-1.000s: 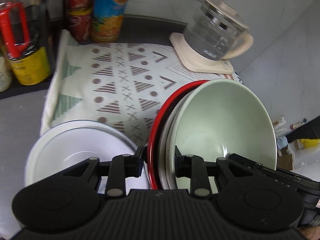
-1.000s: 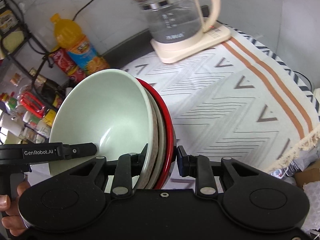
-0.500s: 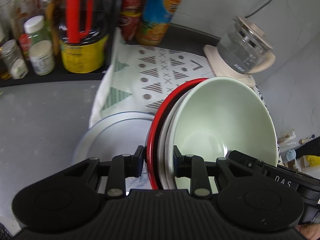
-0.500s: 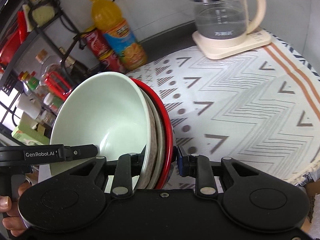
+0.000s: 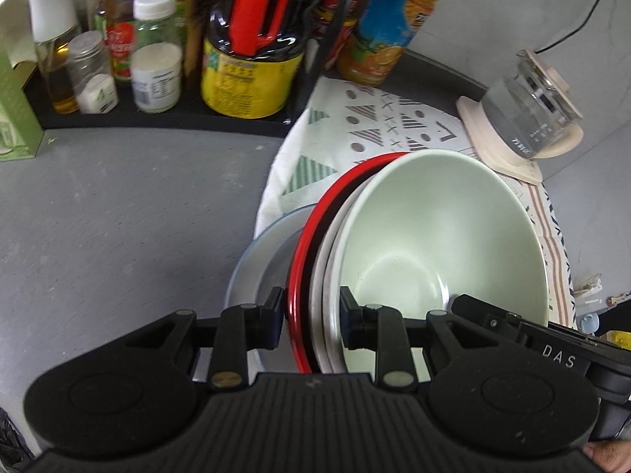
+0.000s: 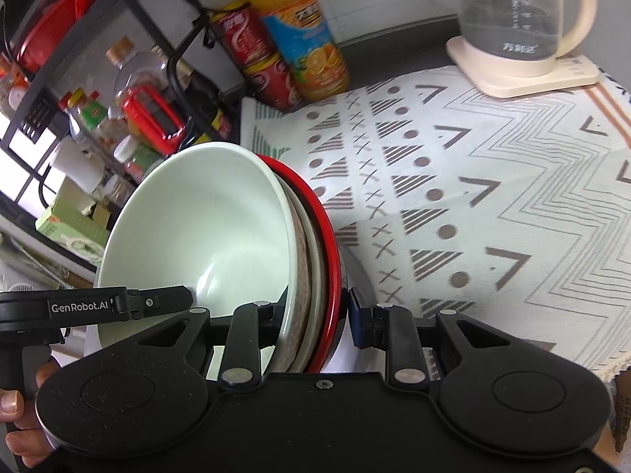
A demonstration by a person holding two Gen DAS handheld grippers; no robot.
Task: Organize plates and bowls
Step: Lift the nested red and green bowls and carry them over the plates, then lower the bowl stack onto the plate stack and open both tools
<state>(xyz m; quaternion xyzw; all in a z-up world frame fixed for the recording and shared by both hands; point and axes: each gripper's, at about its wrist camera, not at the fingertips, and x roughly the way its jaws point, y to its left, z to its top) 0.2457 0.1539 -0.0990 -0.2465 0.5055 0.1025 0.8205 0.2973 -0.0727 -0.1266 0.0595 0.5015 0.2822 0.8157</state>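
Plates and bowls form one stack (image 5: 394, 244) held on edge above the counter (image 5: 118, 205), over a pale plate (image 5: 260, 260) lying flat. Both grippers, left (image 5: 312, 323) and right (image 6: 311, 319), have jaws clamped across its rim, the green bowl (image 6: 205, 228) facing between them.

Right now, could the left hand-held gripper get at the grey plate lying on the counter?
Probably not yet. The left hand-held gripper is shut on the stack: red plate, green bowl. That stack hangs over the grey plate, and the right hand-held gripper grips it too.
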